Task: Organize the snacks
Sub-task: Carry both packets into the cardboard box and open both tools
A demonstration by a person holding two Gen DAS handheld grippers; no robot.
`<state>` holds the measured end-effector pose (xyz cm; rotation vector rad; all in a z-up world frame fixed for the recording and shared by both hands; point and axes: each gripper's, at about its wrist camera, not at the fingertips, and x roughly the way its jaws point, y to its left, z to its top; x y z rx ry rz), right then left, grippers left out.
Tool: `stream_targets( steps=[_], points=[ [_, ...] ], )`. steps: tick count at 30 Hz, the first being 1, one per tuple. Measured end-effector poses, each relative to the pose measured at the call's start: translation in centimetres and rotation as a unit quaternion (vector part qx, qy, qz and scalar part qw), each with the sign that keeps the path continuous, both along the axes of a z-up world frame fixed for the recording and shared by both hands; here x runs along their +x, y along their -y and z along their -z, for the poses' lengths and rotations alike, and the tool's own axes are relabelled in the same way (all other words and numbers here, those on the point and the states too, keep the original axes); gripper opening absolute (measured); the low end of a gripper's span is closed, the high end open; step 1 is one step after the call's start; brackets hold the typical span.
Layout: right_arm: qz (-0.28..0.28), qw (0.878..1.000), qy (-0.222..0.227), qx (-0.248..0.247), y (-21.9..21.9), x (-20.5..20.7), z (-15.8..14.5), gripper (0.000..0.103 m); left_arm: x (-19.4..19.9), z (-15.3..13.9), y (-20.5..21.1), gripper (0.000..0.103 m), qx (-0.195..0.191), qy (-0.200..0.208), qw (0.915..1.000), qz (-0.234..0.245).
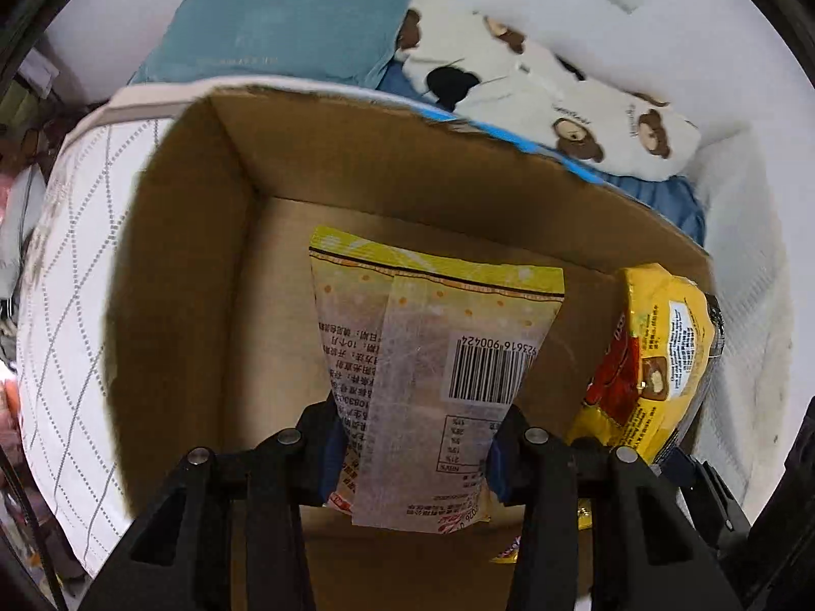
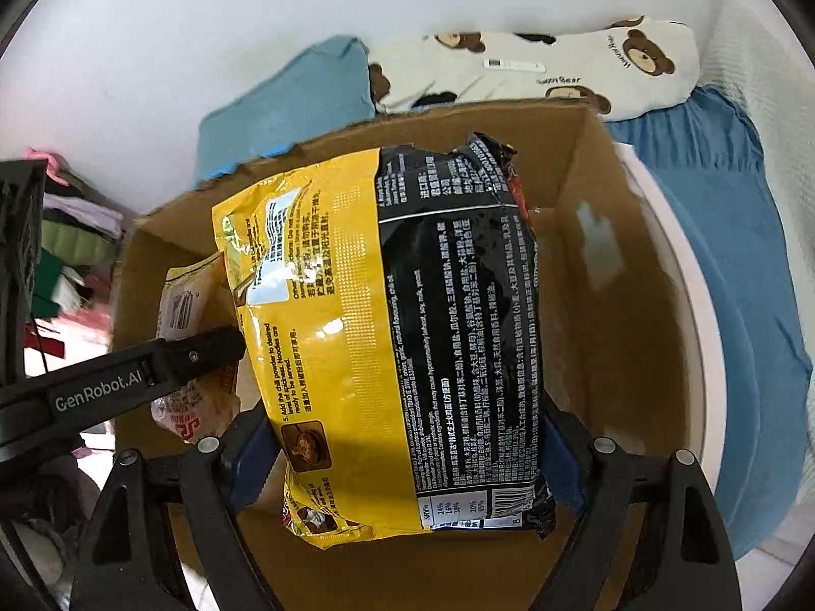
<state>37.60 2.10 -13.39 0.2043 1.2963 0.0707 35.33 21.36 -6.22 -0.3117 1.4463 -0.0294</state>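
My left gripper [image 1: 415, 445] is shut on a pale yellow snack bag [image 1: 433, 356] with a barcode, hanging over the open cardboard box [image 1: 214, 265]. To its right in the left wrist view hangs the yellow and black noodle pack [image 1: 657, 356]. In the right wrist view my right gripper [image 2: 405, 450] grips that noodle pack [image 2: 387, 336] across its width, above the cardboard box [image 2: 601, 315]. The pale snack bag [image 2: 188, 356] and one left gripper finger [image 2: 204, 351] show at the left of that view. The box floor under both packs looks bare.
The box stands against a bed with a quilted white mattress side [image 1: 66, 336]. On the bed lie a teal pillow [image 1: 285, 30], a bear-print pillow [image 1: 550, 96] and a blue blanket [image 2: 733, 275]. Folded clothes [image 2: 76, 234] are piled at the left.
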Motion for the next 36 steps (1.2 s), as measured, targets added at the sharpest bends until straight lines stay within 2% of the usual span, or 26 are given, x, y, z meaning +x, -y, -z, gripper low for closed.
stream_targets(
  steps=[4,5,6,8,15,19,26,36],
  points=[
    [-0.009,0.999,-0.034,-0.001,-1.1,4.3,2.2,0.09,1.6,0.5,1.8,0.043,0.012,-0.018,0.9998,0.0],
    [-0.015,0.999,-0.045,-0.003,-1.5,4.2,2.6,0.093,2.3,0.7,2.4,0.054,0.017,-0.016,0.9997,0.003],
    [-0.016,0.999,-0.052,-0.006,-1.8,4.3,2.9,0.095,2.1,0.6,2.3,0.076,0.023,-0.013,0.9996,0.006],
    [-0.017,0.999,-0.049,-0.008,-1.7,4.3,2.9,0.099,2.7,0.8,3.1,0.098,0.031,-0.007,0.9995,0.009],
    [-0.025,0.999,-0.032,-0.017,-1.2,1.8,1.1,0.099,3.8,1.8,4.7,0.098,0.044,0.013,0.9986,0.025],
    [-0.028,0.999,-0.009,-0.03,-1.7,-1.1,-1.1,0.099,3.1,1.7,5.7,0.098,0.069,0.034,0.9963,0.037],
    [-0.021,0.998,0.037,-0.041,-1.2,-3.9,-3.1,0.099,-0.1,-0.6,5.6,0.098,0.082,0.094,0.9913,0.042],
    [-0.024,0.989,0.123,-0.072,-1.6,-10.7,-9.1,0.099,-5.4,-4.8,5.2,0.098,0.094,0.172,0.9794,0.047]
  ],
)
